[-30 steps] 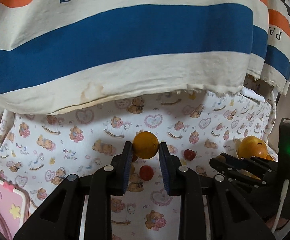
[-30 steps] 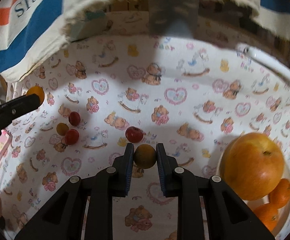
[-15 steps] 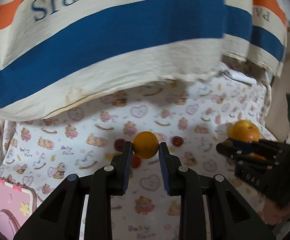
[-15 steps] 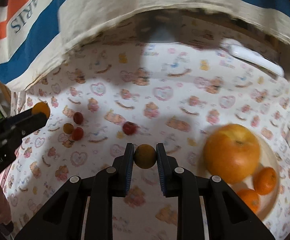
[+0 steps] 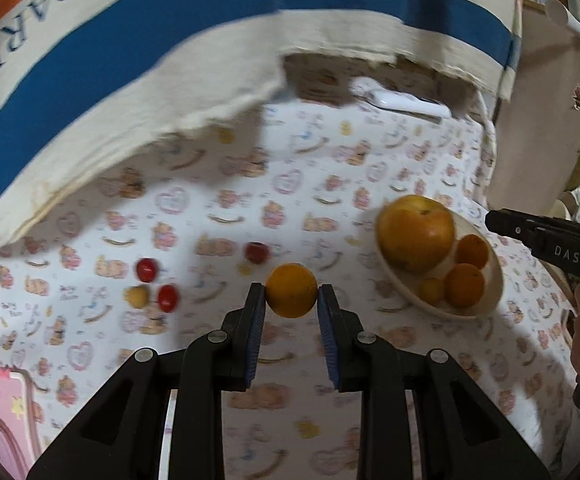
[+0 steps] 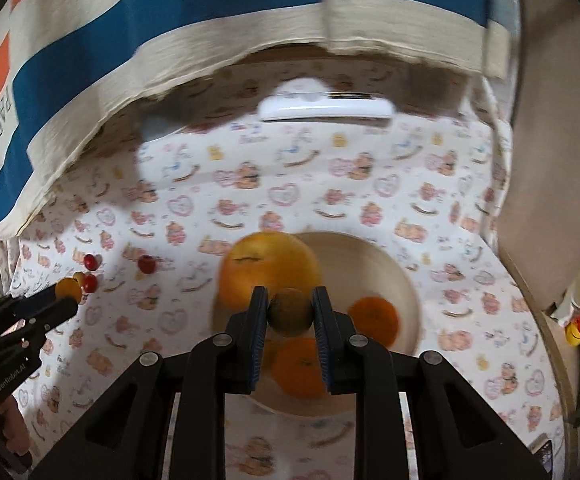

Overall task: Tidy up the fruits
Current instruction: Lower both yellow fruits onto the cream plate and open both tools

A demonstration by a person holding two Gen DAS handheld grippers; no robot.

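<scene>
- Above the printed cloth (image 5: 290, 184): left gripper (image 5: 291, 300) clamped on an orange (image 5: 291, 295).
- Over the bowl (image 6: 369, 248): right gripper (image 6: 290, 310) clamped on a small dull-green fruit (image 6: 291, 312).
- Bowl contents: apple (image 5: 415, 232), small oranges.

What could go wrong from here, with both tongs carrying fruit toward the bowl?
The bowl already holds a large apple and oranges, so the small brownish fruit in the right tongs could bounce off them and roll onto the cloth. The left tongs pinch their orange only at the tips; it may slip. Both tongs converging on one bowl could collide.
</scene>
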